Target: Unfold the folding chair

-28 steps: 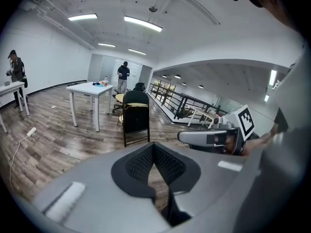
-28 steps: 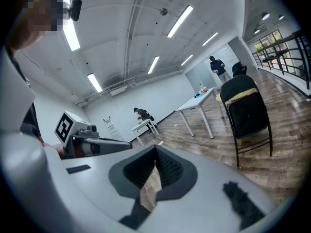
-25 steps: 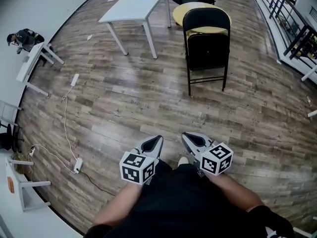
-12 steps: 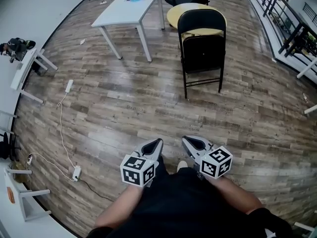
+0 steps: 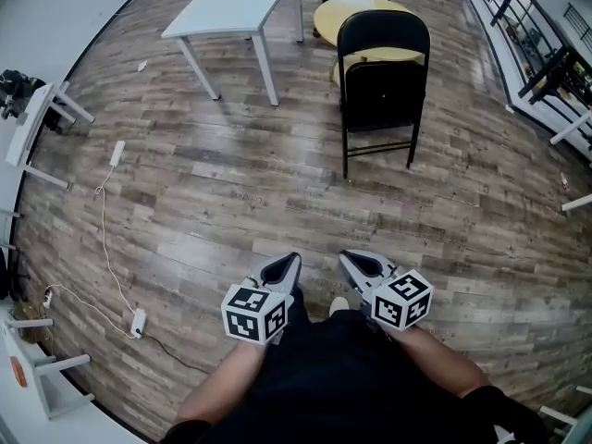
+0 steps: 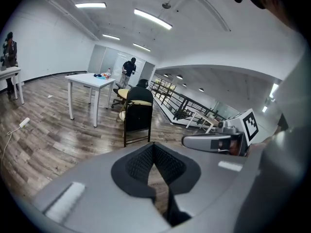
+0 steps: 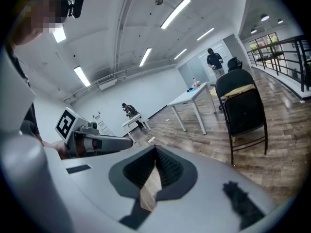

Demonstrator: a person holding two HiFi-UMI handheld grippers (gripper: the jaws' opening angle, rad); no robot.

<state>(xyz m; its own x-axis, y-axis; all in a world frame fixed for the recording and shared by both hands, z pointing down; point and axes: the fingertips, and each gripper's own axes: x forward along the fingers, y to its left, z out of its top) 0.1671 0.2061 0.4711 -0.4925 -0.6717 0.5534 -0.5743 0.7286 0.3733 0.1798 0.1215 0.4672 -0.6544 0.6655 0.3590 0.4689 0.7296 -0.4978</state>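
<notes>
A black folding chair [image 5: 383,83] stands folded on the wooden floor ahead, its seat flat against the back; it shows in the left gripper view [image 6: 138,116] and the right gripper view [image 7: 242,109] too. My left gripper [image 5: 294,259] and right gripper [image 5: 342,257] are held side by side close to my body, well short of the chair. Both have their jaws shut with nothing between them. Each gripper view shows the other gripper beside it, the right gripper [image 6: 187,141] and the left gripper [image 7: 127,143].
A white table [image 5: 233,7] stands to the chair's left, a round yellow table [image 5: 356,17] just behind it. A power strip and white cable [image 5: 104,220] lie on the floor at left. Small white tables [image 5: 28,128] line the left wall; black railings [image 5: 536,35] run along the right.
The chair and tables have come slightly nearer and shifted up in the head view as I walk forward. Both grippers keep their place in front of me, still shut.
</notes>
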